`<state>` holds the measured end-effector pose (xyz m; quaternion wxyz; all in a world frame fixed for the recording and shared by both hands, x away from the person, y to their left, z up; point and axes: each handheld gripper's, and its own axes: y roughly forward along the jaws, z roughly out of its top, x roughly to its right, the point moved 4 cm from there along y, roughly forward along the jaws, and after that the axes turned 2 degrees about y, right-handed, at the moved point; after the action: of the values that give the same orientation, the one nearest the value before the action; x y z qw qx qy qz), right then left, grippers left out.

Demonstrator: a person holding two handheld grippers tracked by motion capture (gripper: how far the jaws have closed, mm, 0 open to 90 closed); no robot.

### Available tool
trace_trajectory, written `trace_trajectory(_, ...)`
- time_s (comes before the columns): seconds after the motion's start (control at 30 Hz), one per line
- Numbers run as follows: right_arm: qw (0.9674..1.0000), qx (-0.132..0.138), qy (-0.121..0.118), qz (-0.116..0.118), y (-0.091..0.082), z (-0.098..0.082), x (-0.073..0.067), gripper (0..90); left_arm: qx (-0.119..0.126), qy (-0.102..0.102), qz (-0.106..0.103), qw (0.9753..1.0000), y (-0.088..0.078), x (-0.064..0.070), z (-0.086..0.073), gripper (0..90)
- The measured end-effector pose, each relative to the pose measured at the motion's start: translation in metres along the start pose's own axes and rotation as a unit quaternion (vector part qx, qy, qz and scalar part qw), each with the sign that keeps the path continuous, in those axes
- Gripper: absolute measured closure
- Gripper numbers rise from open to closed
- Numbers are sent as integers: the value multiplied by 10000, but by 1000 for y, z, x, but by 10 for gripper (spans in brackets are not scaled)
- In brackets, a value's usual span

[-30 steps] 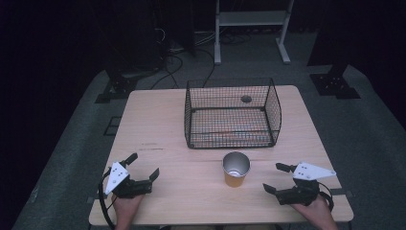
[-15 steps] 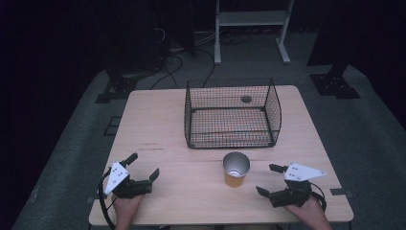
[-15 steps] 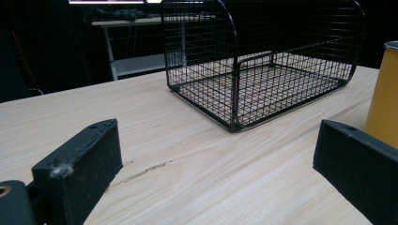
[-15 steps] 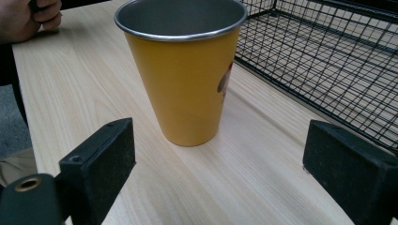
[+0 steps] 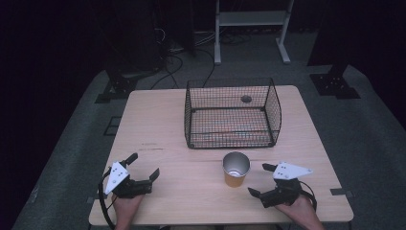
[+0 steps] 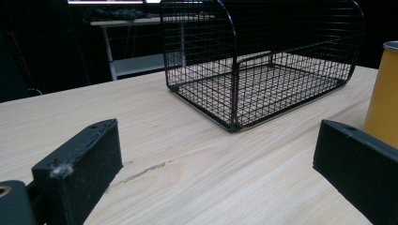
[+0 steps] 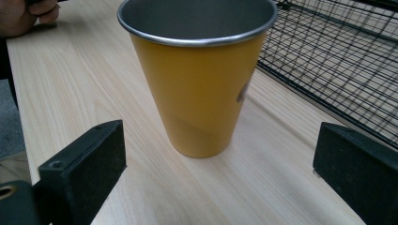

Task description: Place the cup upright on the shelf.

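Right gripper view: the right gripper (image 7: 216, 178), jaws spread wide, lines up on the upright yellow metal cup (image 7: 199, 75) standing just ahead between its fingers, apparently readying a grasp beside the wire basket (image 7: 338, 61).

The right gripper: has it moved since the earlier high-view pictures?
Yes. The right gripper has slid left along the table, closer to the yellow cup.

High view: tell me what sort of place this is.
Probably a recording studio or lab set up for handling trials: a lone wooden table on grey carpet, black surroundings, cables and stand feet on the floor behind, and a white metal rack.
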<state>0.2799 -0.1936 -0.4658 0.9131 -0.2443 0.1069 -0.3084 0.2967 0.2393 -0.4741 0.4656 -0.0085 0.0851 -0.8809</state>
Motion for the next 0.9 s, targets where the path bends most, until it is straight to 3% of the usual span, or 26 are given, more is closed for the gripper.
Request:
trace_trajectory(0.47,9999,-100,66,-66,22,10,-6,22,14,4,-13,10000,0,1,0,8)
trace_trajectory(0.9,9999,-49,84,-95,32,20,-7,22,13,6,-19,10000,0,1,0,8)
